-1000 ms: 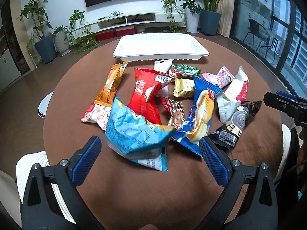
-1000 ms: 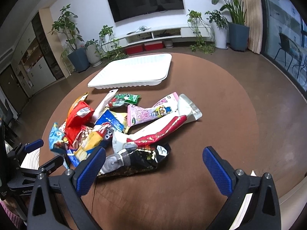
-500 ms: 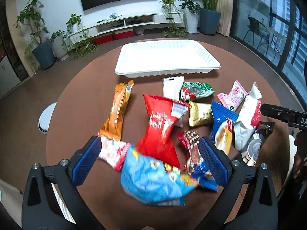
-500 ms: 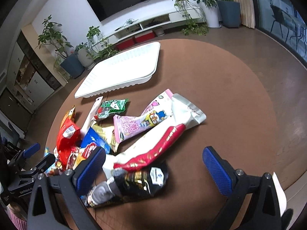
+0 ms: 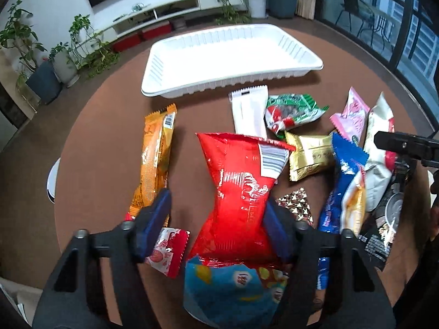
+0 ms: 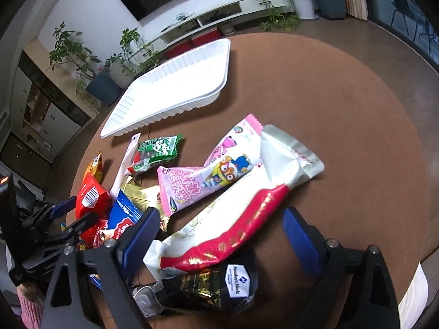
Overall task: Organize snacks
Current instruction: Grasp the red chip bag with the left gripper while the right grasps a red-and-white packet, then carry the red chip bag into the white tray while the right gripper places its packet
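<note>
Snack packets lie heaped on a round brown table (image 6: 343, 104), in front of an empty white tray (image 5: 219, 86) (image 6: 164, 115). My left gripper (image 5: 216, 224) is low over the pile and its jaws are closing. The red bag (image 5: 238, 181) lies between them; the right pad touches it, while the left pad stands apart from it. A blue bag (image 5: 230, 285) lies under that gripper. My right gripper (image 6: 221, 238) is open and closing slightly, astride the long white-and-red packet (image 6: 233, 227) without touching it. A black coffee bag (image 6: 208, 285) lies just below it.
Also in the pile are an orange packet (image 5: 155, 159), a gold packet (image 5: 310, 153), a green packet (image 5: 293, 109), a pink cartoon packet (image 6: 208, 175) and a blue-and-yellow bag (image 5: 345, 192). A white stool (image 5: 52, 183) stands at the table's left edge. Potted plants and a TV shelf lie beyond.
Both grippers moved forward and down over the pile. The left jaws narrowed around the red bag and the blue bag slid under that gripper. The right jaws narrowed a little over the white-and-red packet.
</note>
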Demonstrator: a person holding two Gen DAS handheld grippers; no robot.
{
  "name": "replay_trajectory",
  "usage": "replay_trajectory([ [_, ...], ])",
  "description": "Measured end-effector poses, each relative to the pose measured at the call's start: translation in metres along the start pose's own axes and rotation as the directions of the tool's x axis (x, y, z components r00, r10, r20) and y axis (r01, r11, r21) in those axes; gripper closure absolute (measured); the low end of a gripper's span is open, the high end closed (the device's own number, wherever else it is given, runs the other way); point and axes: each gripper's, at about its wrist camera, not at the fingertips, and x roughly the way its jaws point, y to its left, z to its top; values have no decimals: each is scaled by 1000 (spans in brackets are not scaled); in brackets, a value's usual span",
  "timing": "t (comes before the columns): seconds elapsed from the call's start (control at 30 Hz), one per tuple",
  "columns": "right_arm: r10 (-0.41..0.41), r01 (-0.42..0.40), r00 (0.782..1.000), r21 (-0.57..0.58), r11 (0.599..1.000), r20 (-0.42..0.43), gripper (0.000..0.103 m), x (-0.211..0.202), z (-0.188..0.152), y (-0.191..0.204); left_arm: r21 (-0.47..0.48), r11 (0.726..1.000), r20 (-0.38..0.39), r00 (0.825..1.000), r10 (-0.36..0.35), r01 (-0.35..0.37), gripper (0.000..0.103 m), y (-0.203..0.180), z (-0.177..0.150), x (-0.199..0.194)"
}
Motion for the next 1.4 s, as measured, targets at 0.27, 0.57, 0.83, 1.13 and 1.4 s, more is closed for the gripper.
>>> replay_trajectory([
  [0.27, -37, 37, 999, -37, 999, 17, 62, -1, 4, -8, 34, 998, -46, 998, -45, 46, 71, -4, 0, 23],
  [0.57, 86, -87, 995, 10, 996, 44, 86, -6, 10, -23, 4, 998, -45, 997, -68, 68, 78, 3, 4, 24],
  [0.83, 140, -142, 990, 88, 986, 25, 84, -1, 9, -28, 16, 998, -27, 998, -56, 56, 79, 1, 1, 19],
  [1.13, -60, 54, 997, -134, 990, -42, 63, 21, 12, 25, 15, 998, -25, 998, -53, 54, 79, 1, -1, 19],
  [1.4, -115, 98, 993, -294, 951, -40, 84, 40, 17, 49, 6, 998, -14, 997, -70, 70, 80, 5, -2, 18],
])
